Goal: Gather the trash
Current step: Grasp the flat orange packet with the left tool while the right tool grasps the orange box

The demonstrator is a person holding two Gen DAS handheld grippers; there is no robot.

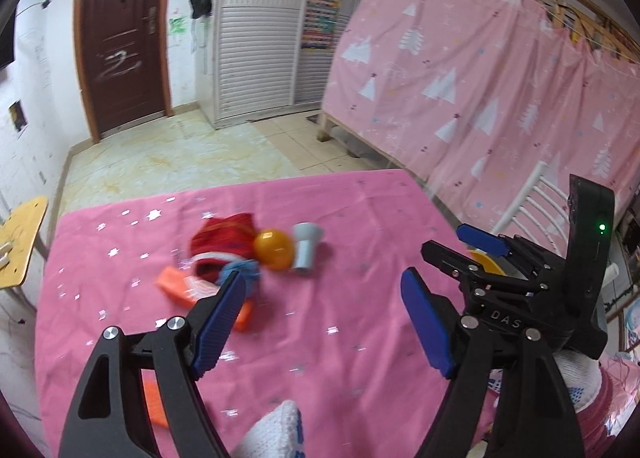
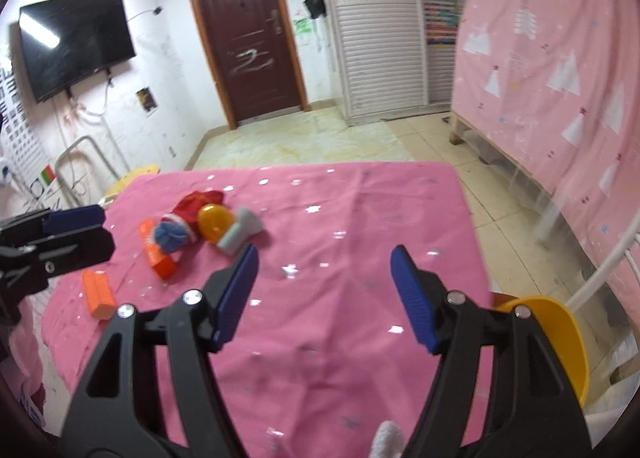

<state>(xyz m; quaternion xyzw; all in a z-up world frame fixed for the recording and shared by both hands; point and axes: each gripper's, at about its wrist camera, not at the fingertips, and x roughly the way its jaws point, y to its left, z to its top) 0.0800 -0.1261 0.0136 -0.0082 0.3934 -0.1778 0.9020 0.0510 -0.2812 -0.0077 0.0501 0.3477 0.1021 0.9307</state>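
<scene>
Two grippers: both hang above the near half of the table, pointed down and forward at the clutter, and neither holds anything.
Room: a tiled floor runs to a dark brown door (image 2: 248, 37); a white louvred wardrobe (image 2: 376, 41) stands right of it, a black television (image 2: 76, 41) hangs on the left wall, and a pink patterned curtain (image 1: 480, 69) drapes a wooden frame along the right.
Table: a pink star-print cloth (image 2: 340, 258) covers it, slightly creased, bare under both grippers.
Yellow bin: a yellow container (image 2: 560, 334) sits off the table's right near corner, below the right gripper; probably where the trash is meant to go, which would explain that hand's place beside it.
Left gripper (image 1: 324, 318): jaws wide with only cloth between them, aimed toward the pile, so it looks to be the one reaching.
Right gripper (image 2: 324, 294): jaws apart, nothing between the pads.
Trash pile: clustered well ahead on the far left of the table, its pieces touching or nearly so.
Red cloth (image 1: 224, 242): crumpled, with a blue pompom (image 1: 244, 270) at its near edge.
Orange ball (image 1: 274, 250): between the cloth and a grey funnel-shaped piece (image 1: 306, 246) lying on its side.
Orange blocks: one orange block (image 2: 154, 254) just near of the pompom, another block (image 2: 98, 294) nearer the left edge.
</scene>
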